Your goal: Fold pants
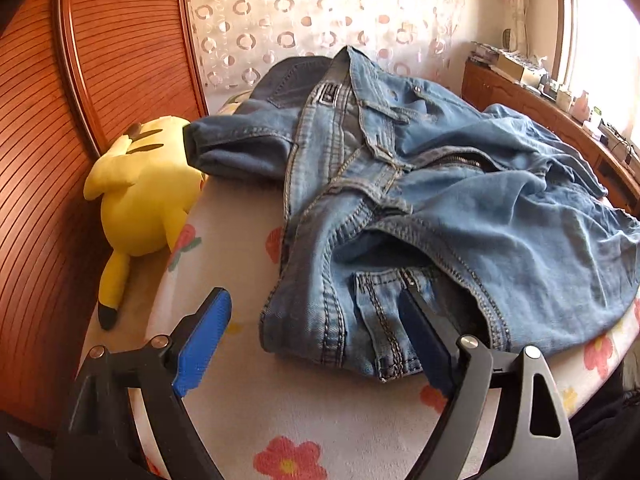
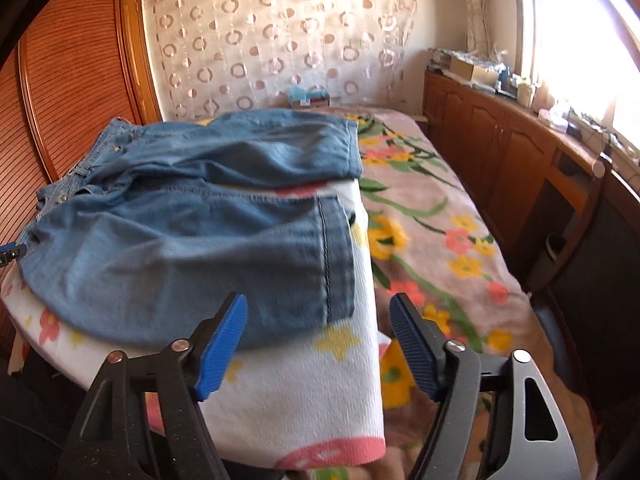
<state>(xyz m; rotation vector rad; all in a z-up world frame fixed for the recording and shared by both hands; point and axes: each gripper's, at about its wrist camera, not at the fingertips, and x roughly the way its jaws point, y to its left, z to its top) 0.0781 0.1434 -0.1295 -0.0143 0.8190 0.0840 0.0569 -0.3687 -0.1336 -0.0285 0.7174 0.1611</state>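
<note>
Jeans (image 1: pixel 400 208) lie in a bunched heap on a white flowered cloth (image 1: pixel 240 400) in the left wrist view. The waist end, with its belt loops and open zipper, is toward the middle and the near side. The legs run off to the right. A darker folded part sticks out toward the left, next to a yellow plush toy (image 1: pixel 140 192) that lies by the wooden slatted door (image 1: pixel 100 60).

The left gripper (image 1: pixel 316 340) points down at a slant toward the near edge of the jeans. Its blue fingers (image 1: pixel 204 340) are spread wide. The right finger touches or sits just over the denim near the waist. The left finger is over bare cloth. The pads do not squeeze anything.

In the right wrist view the jeans (image 2: pixel 180 240) lie long ways from left to right. The waist is far left by the door. Two legs reach to the right, one behind the other, with a strip of cloth between them. The near leg's hem is close in front of the gripper.

The right gripper (image 2: pixel 320 344) also tilts down, at the cloth's (image 2: pixel 300 400) right edge, by the flowery blanket (image 2: pixel 440 240). Its fingers (image 2: pixel 224 344) are apart with only cloth between them. It holds nothing.
</note>
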